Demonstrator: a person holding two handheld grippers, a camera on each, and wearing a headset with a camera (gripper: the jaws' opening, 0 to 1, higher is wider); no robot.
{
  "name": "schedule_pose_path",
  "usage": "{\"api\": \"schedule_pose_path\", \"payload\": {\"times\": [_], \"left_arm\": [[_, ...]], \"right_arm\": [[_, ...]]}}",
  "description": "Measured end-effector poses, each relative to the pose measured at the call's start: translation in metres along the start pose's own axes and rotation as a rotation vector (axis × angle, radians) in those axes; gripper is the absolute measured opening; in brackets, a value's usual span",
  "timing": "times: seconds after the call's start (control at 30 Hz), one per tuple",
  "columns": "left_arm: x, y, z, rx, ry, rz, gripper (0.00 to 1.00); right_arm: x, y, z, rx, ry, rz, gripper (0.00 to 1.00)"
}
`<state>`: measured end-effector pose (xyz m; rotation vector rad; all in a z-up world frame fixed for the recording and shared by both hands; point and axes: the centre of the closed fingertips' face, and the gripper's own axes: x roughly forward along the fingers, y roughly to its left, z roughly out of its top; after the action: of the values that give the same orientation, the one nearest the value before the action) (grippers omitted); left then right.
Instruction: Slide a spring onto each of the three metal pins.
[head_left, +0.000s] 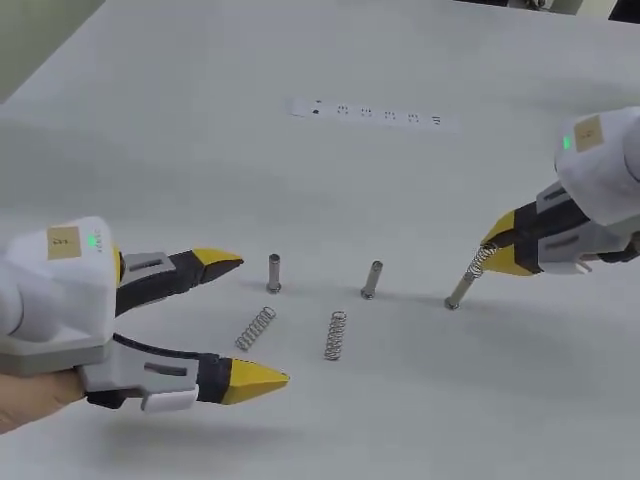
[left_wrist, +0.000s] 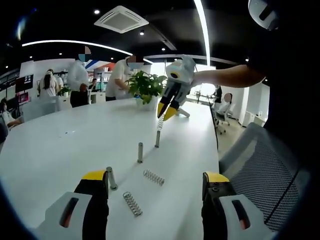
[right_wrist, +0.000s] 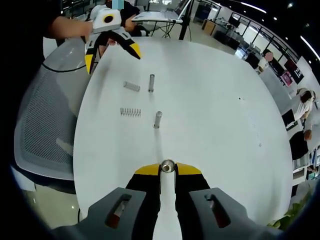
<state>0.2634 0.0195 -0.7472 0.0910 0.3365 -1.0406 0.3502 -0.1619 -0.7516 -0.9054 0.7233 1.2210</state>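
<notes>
The right gripper's (head_left: 495, 245) fingers are clenched on a spring (head_left: 481, 262) at the top of the rightmost pin (head_left: 458, 290), which leans on the white table (head_left: 200, 150). The left gripper (head_left: 248, 320) hovers with its fingers released and spread wide, near two loose springs (head_left: 256, 328) (head_left: 336, 334) lying just in front of two upright pins (head_left: 274, 272) (head_left: 372, 279).

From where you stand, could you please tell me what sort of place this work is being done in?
Probably an open-plan office: a long white meeting table, a grey mesh office chair beside it, and a leafy green potted plant at its far end.
</notes>
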Motion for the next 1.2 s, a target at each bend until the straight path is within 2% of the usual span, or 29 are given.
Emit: {"api": "schedule_pose_path", "payload": {"times": [0.5,1.2], "left_arm": [[0.0,0.0,0.001,-0.003,-0.004,0.0,0.72],[-0.002,0.003,0.007,-0.01,-0.023,-0.003,0.72]], "right_arm": [[0.005,0.002,-0.003,0.006,0.017,0.018,0.07],[0.016,0.003,-0.008,0.026,0.025,0.041,0.07]]}}
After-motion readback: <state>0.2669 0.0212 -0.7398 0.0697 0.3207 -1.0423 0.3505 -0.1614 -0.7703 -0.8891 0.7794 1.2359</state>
